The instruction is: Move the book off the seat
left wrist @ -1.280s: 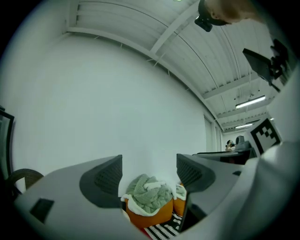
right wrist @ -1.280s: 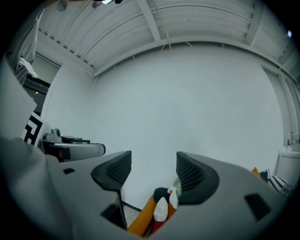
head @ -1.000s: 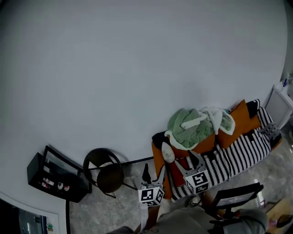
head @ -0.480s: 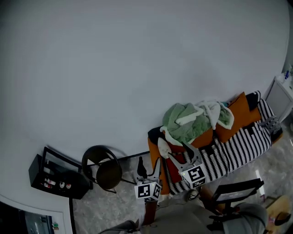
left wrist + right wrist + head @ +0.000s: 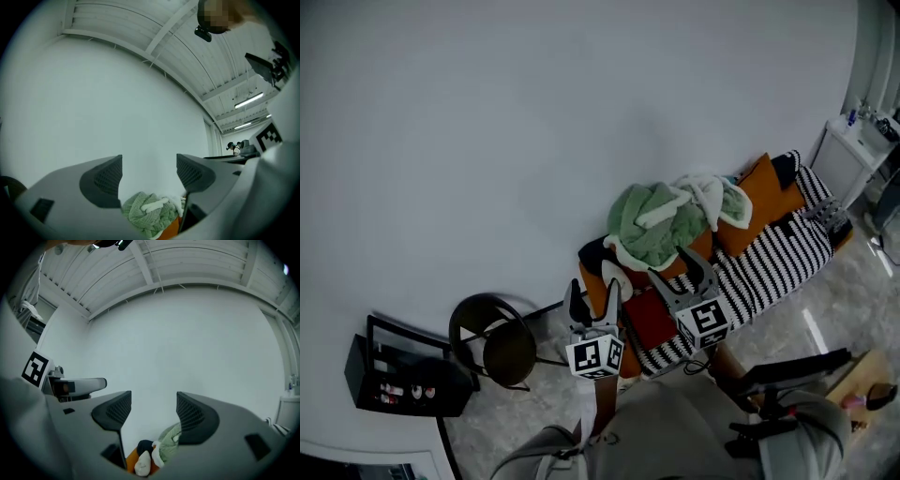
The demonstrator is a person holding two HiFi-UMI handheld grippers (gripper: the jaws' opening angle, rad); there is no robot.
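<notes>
A dark red book (image 5: 649, 317) lies on the near end of the striped sofa seat (image 5: 769, 272), below a heap of green blanket (image 5: 652, 220). My left gripper (image 5: 593, 302) hovers just left of the book, over the sofa's orange end, its jaws open and empty. My right gripper (image 5: 680, 274) hangs just right of the book, above the seat, also open and empty. In the left gripper view my left gripper (image 5: 149, 171) frames the white wall and the green blanket (image 5: 150, 213). In the right gripper view my right gripper (image 5: 153, 411) frames the wall, the blanket (image 5: 169, 446) and a white soft thing (image 5: 142, 466).
Orange cushions (image 5: 764, 197) lean on the sofa back. A round black chair (image 5: 502, 345) stands left of the sofa, with a black box shelf (image 5: 398, 375) further left. A white cabinet (image 5: 853, 150) is at the far right. A black stand (image 5: 787, 375) is beside me.
Both grippers have risen and moved forward towards the sofa, still open. In the head view the sofa and book have shifted up and left.
</notes>
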